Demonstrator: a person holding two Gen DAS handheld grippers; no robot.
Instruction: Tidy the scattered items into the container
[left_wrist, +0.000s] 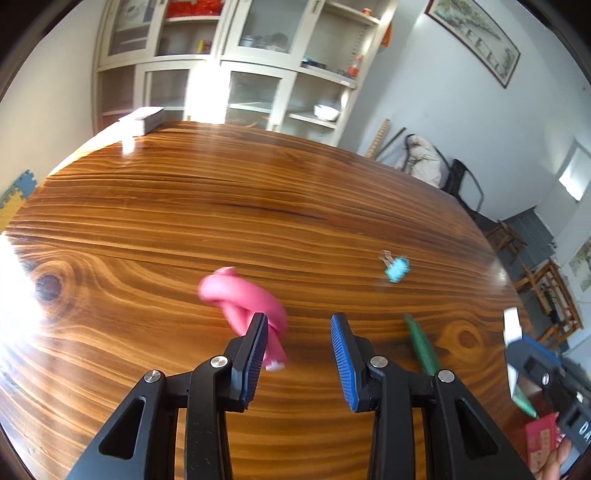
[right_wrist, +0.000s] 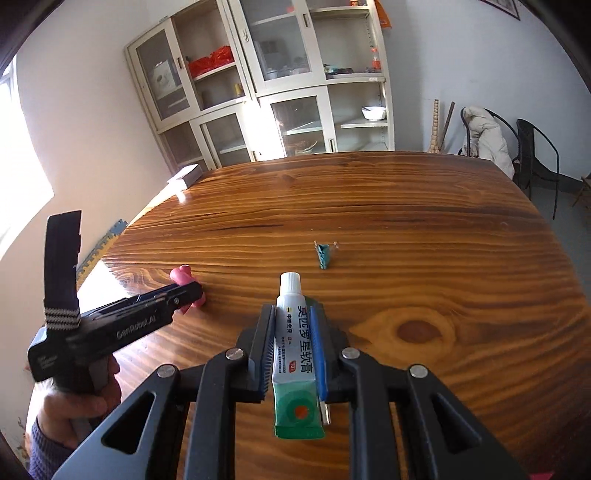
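Two grippers | right gripper (right_wrist: 291, 339) jaws clamp ointment tube (right_wrist: 293, 354) (Chinese print) | left gripper (left_wrist: 299, 332) jaws apart

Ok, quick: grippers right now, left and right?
Left gripper: open, nothing between the pads; pink item beside it.
Right gripper: closed on the ointment tube.

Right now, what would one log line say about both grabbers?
left gripper: open, by pink knotted item | right gripper: shut on ointment tube | blue clip: on table
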